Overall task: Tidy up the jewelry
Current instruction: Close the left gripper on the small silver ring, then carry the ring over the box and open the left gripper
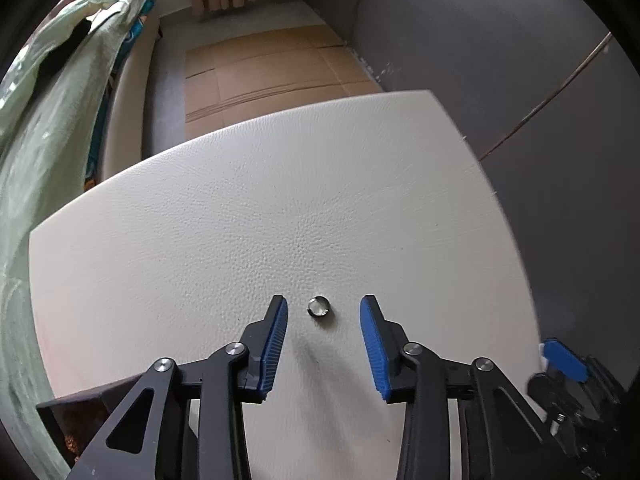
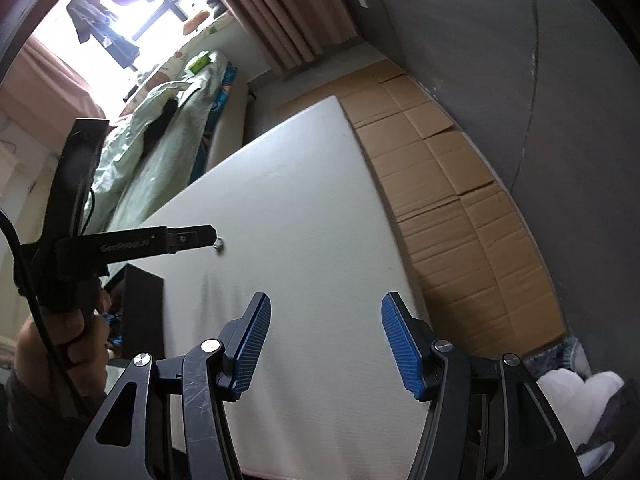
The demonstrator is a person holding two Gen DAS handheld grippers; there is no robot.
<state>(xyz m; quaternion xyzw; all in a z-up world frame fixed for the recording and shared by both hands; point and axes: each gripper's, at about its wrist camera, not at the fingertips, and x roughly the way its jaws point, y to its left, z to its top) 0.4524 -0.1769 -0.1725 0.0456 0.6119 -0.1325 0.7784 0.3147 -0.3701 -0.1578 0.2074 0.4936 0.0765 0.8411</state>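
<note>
One ring (image 1: pixel 318 306) (silver) — two grippers.

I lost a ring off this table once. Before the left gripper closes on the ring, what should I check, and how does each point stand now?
1. Left gripper open: ok, jaws spread wide.
2. Ring between the jaws: ok, roughly centred, touching neither.
3. Ring flat on the table: ok, well away from the edges.
4. Gripper low enough to pinch the ring: cannot tell from these views.
5. Right gripper out of the way: ok, open, empty, off to the side.
6. Black box ready to receive the ring: cannot tell, mostly hidden.
</note>
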